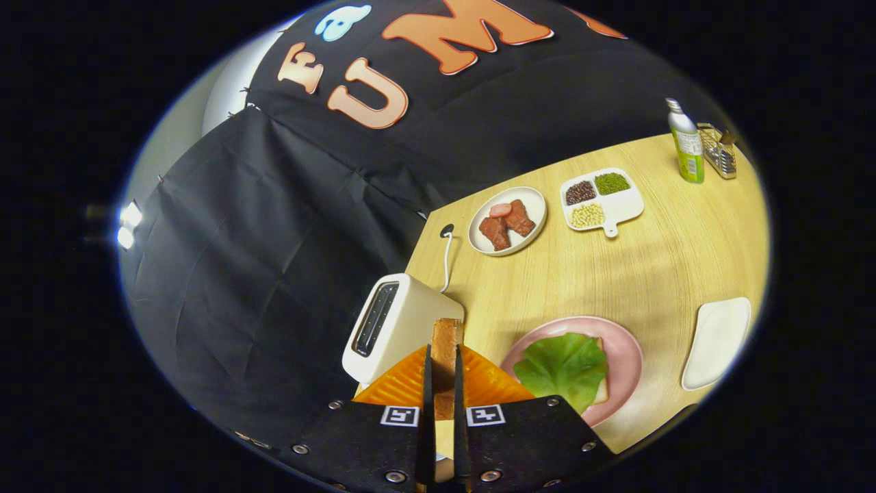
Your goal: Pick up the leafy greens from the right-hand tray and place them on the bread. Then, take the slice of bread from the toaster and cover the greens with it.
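– Fingers doing what?
– Gripper is clamped narrow on the bread slice, edge-on beside the toaster. Leafy greens sit on bread on the pink plate.

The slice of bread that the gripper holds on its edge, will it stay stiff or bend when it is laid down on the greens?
The bread slice stands straight between the fingers of the gripper without sagging, so it is probably toasted and fairly stiff. It looks thin and light, so a hard squeeze might crack or crumble it. The leafy greens on the pink plate look soft, so it may rock slightly.
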{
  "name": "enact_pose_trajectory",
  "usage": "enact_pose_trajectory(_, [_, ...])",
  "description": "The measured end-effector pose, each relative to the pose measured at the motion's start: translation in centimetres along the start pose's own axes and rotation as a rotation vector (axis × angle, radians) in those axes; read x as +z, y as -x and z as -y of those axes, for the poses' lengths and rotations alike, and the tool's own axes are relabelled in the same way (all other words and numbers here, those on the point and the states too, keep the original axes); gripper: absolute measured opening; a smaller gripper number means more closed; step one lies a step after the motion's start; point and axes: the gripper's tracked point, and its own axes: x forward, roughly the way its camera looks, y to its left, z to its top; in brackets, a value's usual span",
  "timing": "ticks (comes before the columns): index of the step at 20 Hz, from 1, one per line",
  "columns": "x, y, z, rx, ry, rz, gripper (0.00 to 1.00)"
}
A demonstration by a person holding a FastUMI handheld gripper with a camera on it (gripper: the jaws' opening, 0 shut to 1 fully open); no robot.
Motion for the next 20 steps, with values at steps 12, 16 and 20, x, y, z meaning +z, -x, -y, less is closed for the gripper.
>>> enact_pose_trajectory(12, [-3.1,-1.0,7.5,-0.026,-0.089,-0.056,0.11])
enact_pose_trajectory(16, [-3.8,-1.3,9.0,-0.032,-0.109,-0.069,0.11])
enact_pose_trajectory(20, [-4.6,-2.0,10.5,-0.063,-0.085,-0.078,0.11])
